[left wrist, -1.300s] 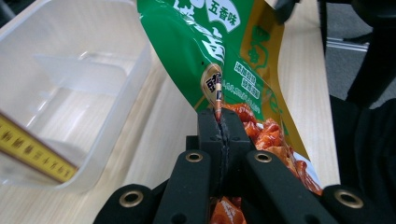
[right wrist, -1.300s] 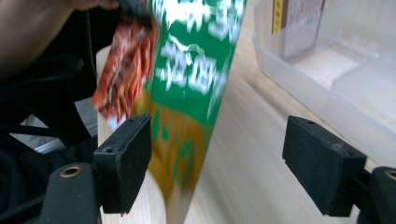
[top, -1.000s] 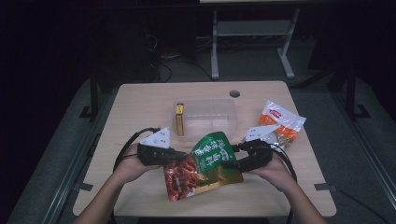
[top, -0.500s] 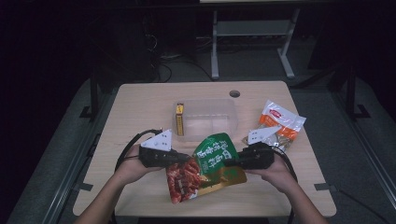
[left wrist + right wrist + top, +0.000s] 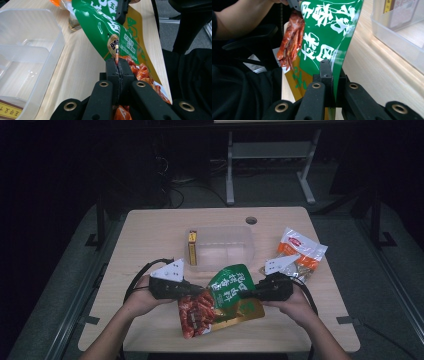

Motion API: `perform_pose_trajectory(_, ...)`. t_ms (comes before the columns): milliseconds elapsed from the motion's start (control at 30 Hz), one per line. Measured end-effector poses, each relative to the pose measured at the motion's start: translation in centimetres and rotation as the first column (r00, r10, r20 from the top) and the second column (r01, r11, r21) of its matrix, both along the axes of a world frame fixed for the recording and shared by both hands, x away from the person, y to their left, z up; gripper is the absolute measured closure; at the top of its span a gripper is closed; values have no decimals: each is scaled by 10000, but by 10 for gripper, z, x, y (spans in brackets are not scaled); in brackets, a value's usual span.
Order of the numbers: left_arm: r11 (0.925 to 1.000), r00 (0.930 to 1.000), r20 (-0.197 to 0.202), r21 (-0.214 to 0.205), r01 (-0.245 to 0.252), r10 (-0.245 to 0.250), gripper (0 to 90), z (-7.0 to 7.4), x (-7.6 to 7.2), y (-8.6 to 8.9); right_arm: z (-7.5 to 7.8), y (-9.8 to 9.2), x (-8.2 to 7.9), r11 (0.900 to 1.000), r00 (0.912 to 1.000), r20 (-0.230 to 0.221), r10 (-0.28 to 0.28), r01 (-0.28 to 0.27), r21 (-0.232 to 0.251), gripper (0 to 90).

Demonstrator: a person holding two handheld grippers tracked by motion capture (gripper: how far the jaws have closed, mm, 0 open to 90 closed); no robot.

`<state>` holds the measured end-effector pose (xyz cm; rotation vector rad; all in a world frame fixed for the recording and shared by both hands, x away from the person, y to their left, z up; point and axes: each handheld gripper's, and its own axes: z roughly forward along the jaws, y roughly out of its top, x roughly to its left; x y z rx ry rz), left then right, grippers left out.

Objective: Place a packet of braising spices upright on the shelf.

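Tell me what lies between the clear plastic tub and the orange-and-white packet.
Bare wooden table in the high view; nothing separates the clear plastic tub from the orange-and-white packet.

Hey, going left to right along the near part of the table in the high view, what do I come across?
Left gripper → green snack bag, held by both grippers → right gripper → orange and white packet, a little farther back.

The snack bag (image 5: 227, 297) is green with white lettering above, gold along its lower edge and printed with red food. The tabletop (image 5: 150, 235) is pale wood grain, the container (image 5: 220, 245) clear plastic. A second packet (image 5: 300, 252) is white and orange.
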<state>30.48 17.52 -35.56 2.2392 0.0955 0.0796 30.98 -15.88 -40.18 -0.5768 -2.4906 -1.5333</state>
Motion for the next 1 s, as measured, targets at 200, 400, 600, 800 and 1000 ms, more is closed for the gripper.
perform_pose_trajectory(200,9999,9999,-50,-82,-114,114,884,-6,7,6,3,0,-1,9988,9994,-263,222,-210,435,900)
perform_pose_trajectory(400,9985,9989,93,296,-459,457,817,-11,7,3,7,1,-3,9983,9995,-174,274,-264,525,900)
perform_pose_trajectory(600,9904,9905,111,-170,-1369,1371,689,-8,13,11,10,-1,-4,9979,9996,-88,264,-259,591,900)
perform_pose_trajectory(800,9798,9806,133,-447,-1949,1957,596,-5,13,22,24,-4,-6,9967,9994,304,183,-206,779,900)
perform_pose_trajectory(1000,9755,9752,282,-174,-2192,2197,448,-8,6,27,38,-10,-8,9978,9987,474,-168,137,646,900)
